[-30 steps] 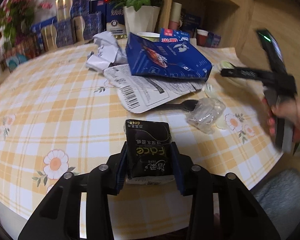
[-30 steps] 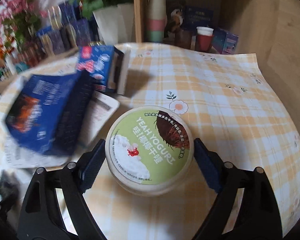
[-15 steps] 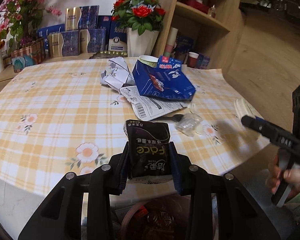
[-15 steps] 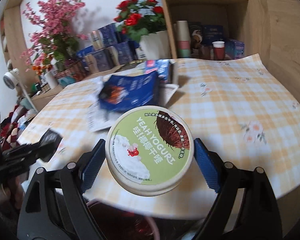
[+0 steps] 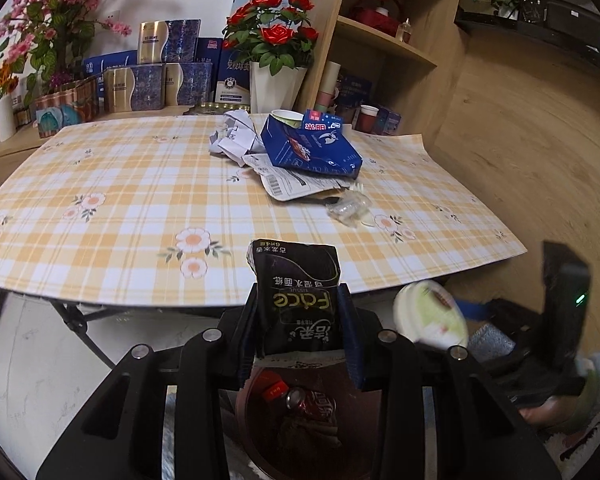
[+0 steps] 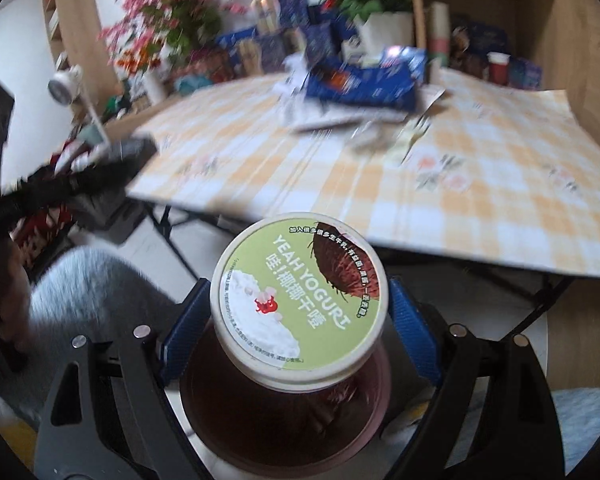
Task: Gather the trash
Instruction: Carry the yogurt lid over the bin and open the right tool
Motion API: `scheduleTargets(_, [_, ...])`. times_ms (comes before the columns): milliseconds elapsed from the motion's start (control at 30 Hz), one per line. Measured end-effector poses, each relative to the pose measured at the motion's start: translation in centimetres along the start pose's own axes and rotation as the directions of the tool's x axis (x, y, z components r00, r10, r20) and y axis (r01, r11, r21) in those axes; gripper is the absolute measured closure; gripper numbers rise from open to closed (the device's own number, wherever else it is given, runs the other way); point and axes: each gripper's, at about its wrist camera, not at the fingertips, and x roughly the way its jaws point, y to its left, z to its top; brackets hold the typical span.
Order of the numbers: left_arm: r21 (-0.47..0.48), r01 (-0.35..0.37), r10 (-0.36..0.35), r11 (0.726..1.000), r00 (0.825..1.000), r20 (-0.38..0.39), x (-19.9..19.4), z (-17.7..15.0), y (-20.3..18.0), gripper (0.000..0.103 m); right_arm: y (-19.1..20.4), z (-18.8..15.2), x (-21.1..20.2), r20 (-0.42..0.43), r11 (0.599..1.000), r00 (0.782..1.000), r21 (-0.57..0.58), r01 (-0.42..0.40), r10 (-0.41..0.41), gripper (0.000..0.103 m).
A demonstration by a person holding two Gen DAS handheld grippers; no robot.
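You have carried both items off the table [image 5: 100, 256]: left gripper [image 5: 300, 332] clamps the tissue pack [image 5: 298, 296], right gripper [image 6: 300, 316] spans the yogurt tub [image 6: 300, 296], both above the bin [image 6: 284, 420], ready for release.

Both my wrist cams look forward and down along my fingers, off the worktop's [image 5: 148, 184] near edge. Left cam: close over the dark red bin [image 5: 260, 432], worktop and shelf [image 5: 384, 52] beyond. Right cam: same bin [image 6: 276, 420] just below, worktop [image 6: 480, 200] behind, blurred. Shared: bin, worktop, blue box [image 5: 312, 152] [image 6: 360, 84], shelf.
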Motion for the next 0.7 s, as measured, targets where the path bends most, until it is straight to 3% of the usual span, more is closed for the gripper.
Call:
scheduleTargets(167, [-0.037, 0.003, -0.002, 0.999, 1.0, 0.021, -0.4, -0.9, 0.4, 0.068, 1.0, -1.7, 2.1, -0.085, 0.999, 0.996, -0.048, -0.008, 0.004, 0.017])
scheduleTargets(400, [-0.049, 0.001, -0.003, 0.999, 0.999, -0.036, 1.3, -1.4, 0.7, 0.068, 0.7, -2.6, 4.4, -0.169, 0.999, 0.985, -0.019, -0.028, 0.024, 0.016])
scheduleTargets(700, [-0.034, -0.007, 0.005, 0.999, 0.998, -0.063, 2.1, -1.8, 0.4, 0.067, 1.3, -4.4, 7.5, -0.334, 0.998, 0.942, -0.045, -0.044, 0.026, 0.014])
